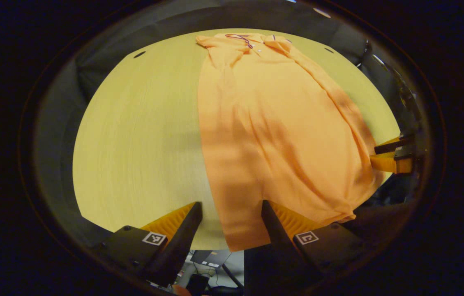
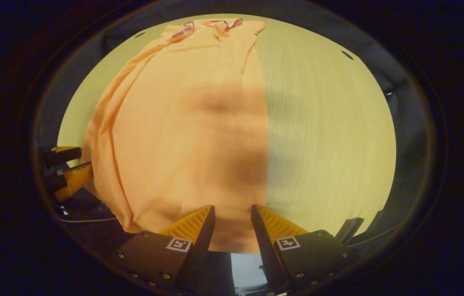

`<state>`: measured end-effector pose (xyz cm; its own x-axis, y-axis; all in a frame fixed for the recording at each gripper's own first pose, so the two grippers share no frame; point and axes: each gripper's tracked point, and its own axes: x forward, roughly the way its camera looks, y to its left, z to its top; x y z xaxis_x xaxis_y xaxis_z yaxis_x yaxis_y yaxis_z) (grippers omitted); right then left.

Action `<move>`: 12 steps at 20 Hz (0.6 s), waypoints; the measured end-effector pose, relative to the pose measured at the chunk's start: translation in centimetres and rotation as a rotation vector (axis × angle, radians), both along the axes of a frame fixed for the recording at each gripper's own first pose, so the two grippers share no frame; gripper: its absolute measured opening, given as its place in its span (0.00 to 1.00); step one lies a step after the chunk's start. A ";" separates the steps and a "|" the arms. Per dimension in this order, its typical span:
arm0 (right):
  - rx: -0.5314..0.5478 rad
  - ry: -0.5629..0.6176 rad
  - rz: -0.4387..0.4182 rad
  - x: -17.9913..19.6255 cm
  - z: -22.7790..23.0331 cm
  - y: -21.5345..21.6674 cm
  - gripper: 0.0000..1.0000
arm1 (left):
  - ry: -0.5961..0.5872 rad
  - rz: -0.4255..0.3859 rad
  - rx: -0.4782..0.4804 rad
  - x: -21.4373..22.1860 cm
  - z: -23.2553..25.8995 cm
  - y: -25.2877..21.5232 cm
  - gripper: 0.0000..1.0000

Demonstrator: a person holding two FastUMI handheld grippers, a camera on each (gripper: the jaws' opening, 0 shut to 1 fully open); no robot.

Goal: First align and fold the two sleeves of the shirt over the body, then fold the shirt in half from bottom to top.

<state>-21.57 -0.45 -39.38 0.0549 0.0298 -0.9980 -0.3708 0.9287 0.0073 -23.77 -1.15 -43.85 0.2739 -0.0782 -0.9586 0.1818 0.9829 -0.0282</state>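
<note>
1. One wooden table (image 1: 133, 135) spans both views.
2. Orange shirt (image 1: 273, 135) lies lengthwise at centre, collar at top, hem overhanging the bottom edge.
3. Left gripper (image 1: 232, 213) and right gripper (image 2: 232, 213) are parted wide, straddling the hem, gripping nothing.
4. Left gripper view shows the right gripper at right edge.

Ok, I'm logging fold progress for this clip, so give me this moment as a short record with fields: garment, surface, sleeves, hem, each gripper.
garment: orange shirt, lying lengthwise, collar at the far end
surface: light wooden table
sleeves: appear already folded in; the body lies as one long narrow panel
hem: at the near table edge, hanging slightly over it, not yet folded up
left gripper: open, fingers either side of the hem's corner
right gripper: open, fingers either side of the hem's other corner
stage: bottom-to-top fold not yet done
</note>
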 end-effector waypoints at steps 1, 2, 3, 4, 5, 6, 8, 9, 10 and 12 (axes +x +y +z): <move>-0.005 0.016 -0.013 0.1 0.0 0.0 0.60 | 0.007 -0.004 0.002 0.1 0.0 -0.1 0.98; -0.009 0.030 -0.023 0.1 0.0 0.0 0.60 | 0.014 -0.012 0.005 0.2 0.0 0.0 0.96; -0.013 0.038 -0.027 0.0 0.1 0.0 0.60 | 0.017 -0.017 0.006 0.1 0.0 -0.1 0.96; -0.017 0.042 -0.025 0.0 0.0 0.0 0.60 | 0.024 -0.018 0.006 0.2 0.0 -0.1 0.96; -0.022 0.044 -0.023 0.1 0.0 0.1 0.61 | 0.032 -0.019 0.007 0.3 -0.2 -0.2 0.96; -0.026 0.044 -0.027 0.2 0.0 0.2 0.61 | 0.042 -0.017 0.006 0.4 -0.2 -0.2 0.96; -0.023 0.053 -0.032 0.1 0.0 0.2 0.59 | 0.045 -0.026 0.002 0.5 -0.1 -0.5 0.95; -0.024 0.058 -0.041 0.1 0.1 0.3 0.58 | 0.043 -0.042 -0.002 0.7 0.0 -0.8 0.89; -0.028 0.053 -0.054 0.2 0.0 0.3 0.46 | 0.028 -0.046 -0.013 1.1 -0.1 -1.1 0.74; -0.042 0.042 -0.076 0.3 0.2 0.1 0.24 | 0.011 -0.024 -0.034 1.9 0.1 -1.3 0.24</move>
